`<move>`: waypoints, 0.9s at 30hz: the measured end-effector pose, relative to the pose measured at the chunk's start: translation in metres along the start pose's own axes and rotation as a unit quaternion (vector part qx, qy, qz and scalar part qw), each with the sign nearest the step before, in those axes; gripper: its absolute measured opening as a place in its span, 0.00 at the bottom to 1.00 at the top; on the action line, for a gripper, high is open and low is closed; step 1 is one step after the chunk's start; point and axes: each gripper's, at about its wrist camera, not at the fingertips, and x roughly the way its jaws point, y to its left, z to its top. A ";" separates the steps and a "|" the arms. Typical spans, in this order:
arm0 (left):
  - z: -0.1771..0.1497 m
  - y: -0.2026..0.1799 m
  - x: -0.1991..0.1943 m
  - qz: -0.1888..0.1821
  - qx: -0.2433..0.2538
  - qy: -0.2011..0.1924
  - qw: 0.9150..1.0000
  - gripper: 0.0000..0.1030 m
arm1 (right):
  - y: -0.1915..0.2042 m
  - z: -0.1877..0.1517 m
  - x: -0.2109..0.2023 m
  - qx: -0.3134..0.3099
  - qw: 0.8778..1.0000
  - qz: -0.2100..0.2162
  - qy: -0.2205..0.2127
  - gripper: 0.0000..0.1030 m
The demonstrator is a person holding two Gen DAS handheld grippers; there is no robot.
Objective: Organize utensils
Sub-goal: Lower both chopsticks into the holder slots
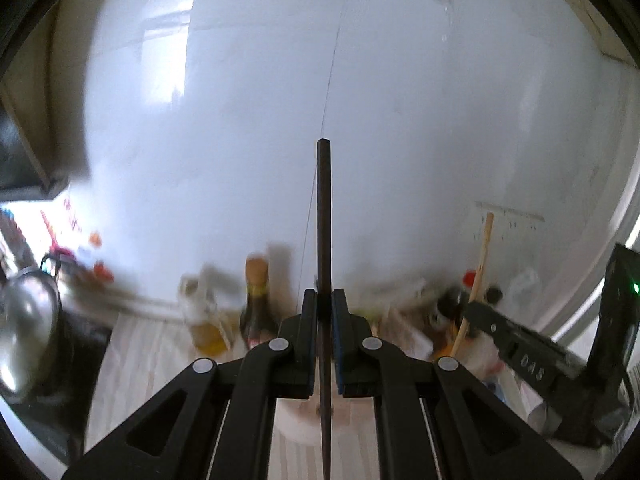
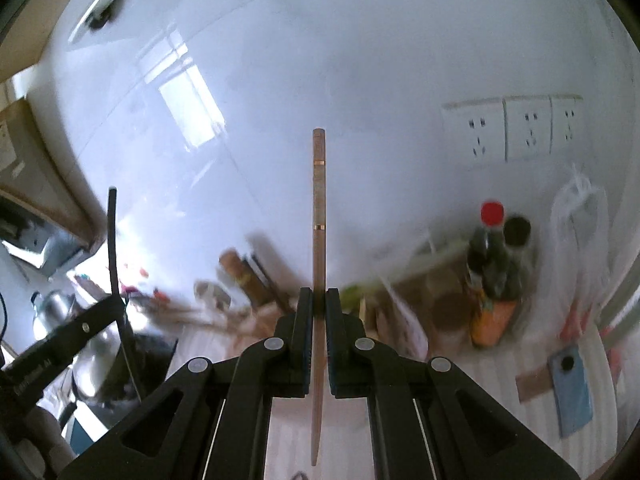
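Note:
My left gripper [image 1: 324, 300] is shut on a dark brown chopstick [image 1: 324, 216] that stands upright between its pads, thick end up. My right gripper [image 2: 319, 300] is shut on a light wooden chopstick [image 2: 319, 200] with two thin metal rings, also upright. Both are held above a pale striped counter, facing a white wall. In the left wrist view the right gripper [image 1: 476, 308] shows at the right with the light chopstick [image 1: 482, 264]. In the right wrist view the left gripper [image 2: 116, 300] shows at the left with the dark chopstick [image 2: 113, 240].
Bottles stand along the wall: a brown corked bottle [image 1: 256, 300], an oil jug [image 1: 204, 312], a red-capped sauce bottle [image 2: 490, 264]. A steel kettle [image 1: 28, 320] sits at left. A blue phone [image 2: 572, 388] lies at right. Wall sockets [image 2: 528, 128] are above.

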 end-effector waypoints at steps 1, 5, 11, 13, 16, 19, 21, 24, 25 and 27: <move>0.007 -0.001 0.005 -0.001 0.001 -0.005 1.000 0.04 | 0.000 0.006 0.003 0.002 1.000 -0.001 -0.006 0.06; 0.030 -0.005 0.030 -0.004 0.002 -0.025 1.000 0.04 | 0.000 0.029 0.016 0.004 0.999 -0.013 -0.030 0.06; 0.045 -0.004 0.075 -0.004 0.002 -0.036 0.999 0.04 | -0.003 0.053 0.039 0.003 0.998 -0.028 -0.057 0.06; 0.043 -0.001 0.089 0.000 0.000 -0.036 0.999 0.04 | -0.006 0.057 0.051 0.008 0.998 -0.026 -0.061 0.06; 0.041 0.004 0.106 0.002 -0.006 -0.033 0.999 0.04 | -0.008 0.058 0.062 0.012 0.997 -0.022 -0.067 0.06; 0.036 0.008 0.120 0.006 -0.005 -0.032 0.999 0.04 | -0.009 0.053 0.077 0.015 0.998 -0.009 -0.066 0.06; 0.034 0.009 0.127 0.010 -0.002 -0.031 0.999 0.04 | -0.010 0.049 0.084 0.013 0.998 -0.005 -0.066 0.06; 0.030 0.009 0.133 0.009 0.000 -0.028 1.000 0.05 | -0.011 0.040 0.087 0.008 0.998 0.004 -0.063 0.06; 0.028 0.010 0.133 0.009 0.001 -0.026 1.000 0.05 | -0.012 0.037 0.088 0.007 0.998 0.007 -0.063 0.06; 0.023 0.010 0.133 0.010 0.005 -0.023 1.000 0.05 | -0.014 0.031 0.088 0.006 0.998 0.014 -0.061 0.06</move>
